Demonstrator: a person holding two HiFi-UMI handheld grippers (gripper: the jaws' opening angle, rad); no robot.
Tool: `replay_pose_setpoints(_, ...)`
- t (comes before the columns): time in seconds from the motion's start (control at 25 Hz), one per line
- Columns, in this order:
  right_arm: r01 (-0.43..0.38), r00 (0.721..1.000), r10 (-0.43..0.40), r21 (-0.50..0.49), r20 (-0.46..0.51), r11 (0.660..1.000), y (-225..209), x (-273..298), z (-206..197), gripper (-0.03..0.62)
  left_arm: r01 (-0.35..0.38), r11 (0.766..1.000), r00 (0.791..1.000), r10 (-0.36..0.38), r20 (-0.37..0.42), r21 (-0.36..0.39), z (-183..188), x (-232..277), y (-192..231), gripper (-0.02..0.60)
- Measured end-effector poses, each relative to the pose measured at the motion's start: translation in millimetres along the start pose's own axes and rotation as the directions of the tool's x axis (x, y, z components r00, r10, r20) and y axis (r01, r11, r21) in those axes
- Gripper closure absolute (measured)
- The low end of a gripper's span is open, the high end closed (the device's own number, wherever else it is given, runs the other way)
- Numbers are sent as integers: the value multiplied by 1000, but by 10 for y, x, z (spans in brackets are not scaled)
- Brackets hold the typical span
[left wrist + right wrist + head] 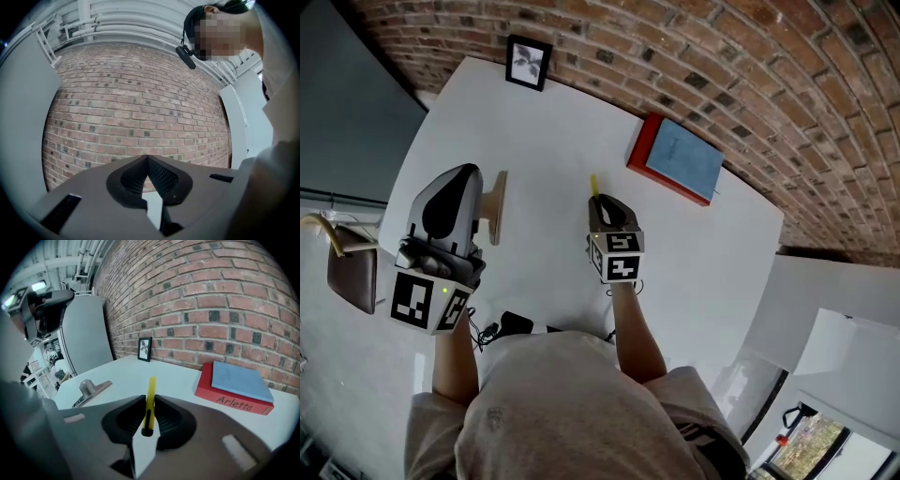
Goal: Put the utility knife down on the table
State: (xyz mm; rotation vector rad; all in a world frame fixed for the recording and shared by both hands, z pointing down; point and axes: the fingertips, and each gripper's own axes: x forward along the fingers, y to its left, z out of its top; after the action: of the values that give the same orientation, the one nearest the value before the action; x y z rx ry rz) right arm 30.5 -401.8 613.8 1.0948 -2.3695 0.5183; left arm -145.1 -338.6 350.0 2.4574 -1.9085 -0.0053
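Observation:
A slim yellow utility knife (150,401) is clamped between the jaws of my right gripper (148,401), its yellow tip sticking out forward over the white table (544,131). In the head view the right gripper (600,208) hovers over the table's middle with the knife's tip (593,184) showing beyond it. My left gripper (455,192) is raised at the table's left side, tilted up. In the left gripper view its jaws (147,161) meet at the tips with nothing between them, facing the brick wall.
A red book with a blue cover (677,159) lies at the far right by the brick wall. A small black picture frame (528,62) stands at the far edge. A grey metal clamp-like piece (495,204) lies next to the left gripper. A brown bag (352,274) hangs left of the table.

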Motion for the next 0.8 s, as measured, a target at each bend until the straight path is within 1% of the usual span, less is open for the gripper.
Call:
replay_pose_setpoints(0.2,-5,998,5,-1,-61,1000,-6,129,-198,526,-11,1000,1000,11,-15,3,-32,-7,17,577)
replay_pose_setpoints(0.56,0,988,-5,-37,-157,999,11,267,-476,525,-20,1000,999,20,-29,4,-78,-26,34,577)
replay_pose_setpoints(0.8,7,981,-16,-46,-194,999,3,283,-559,525,-18,1000,999,19,-29,5,-70,-24,32,577)
